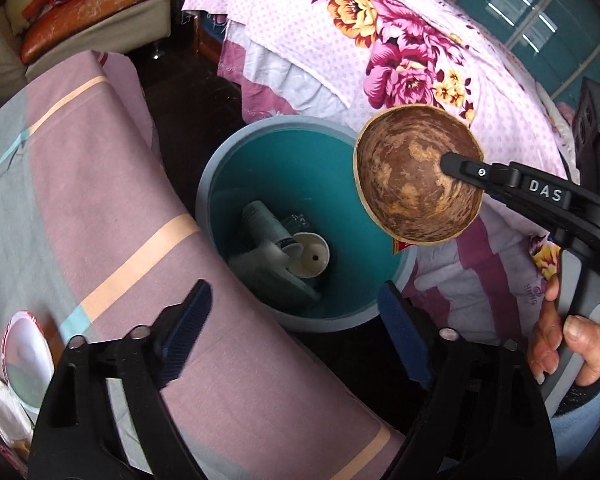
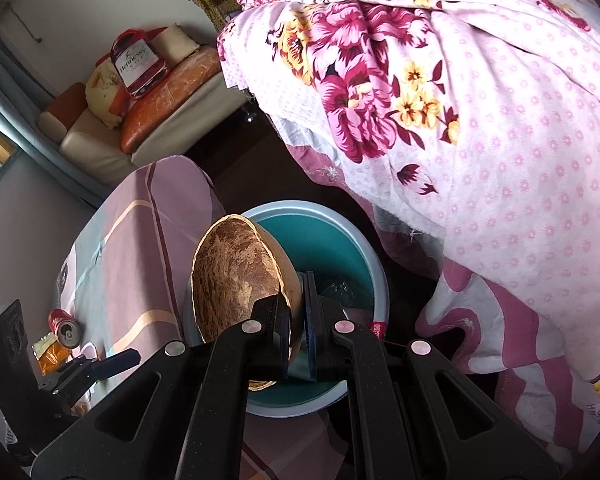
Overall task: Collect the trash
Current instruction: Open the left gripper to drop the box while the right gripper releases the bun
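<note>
While the right claw (image 2: 296,326) is clamping the rim of the coconut shell half (image 2: 236,276), the shell is hanging over the teal bin (image 1: 220,184), above its right side in the left wrist view. Shell is standing on edge: in the right wrist view its hollow is facing left toward the striped tabletop (image 2: 132,240), long axis running up and down, the claw's fingers pinching the wall from inside and outside at the lower right. From the left wrist view the shell (image 1: 412,172) is showing its round brown face to the camera, with one finger of the right claw (image 1: 460,166) lying across it.

Left claw (image 1: 296,324) is sitting released, fingers spread wide, nothing between them, hovering over the tabletop (image 1: 100,220) edge and the bin's near rim.

Inside the bin: a pale tube-like piece (image 1: 266,222) and a round cream cap (image 1: 312,254) are lying at the bottom; something clear beside them is too hard to make out. The right claw is covering the bin floor in its own view.

A red can (image 2: 65,328) is lying on the tabletop at far left, open end toward the camera, next to a yellow wrapper (image 2: 50,354), partly cut off by the left claw's body.
</note>
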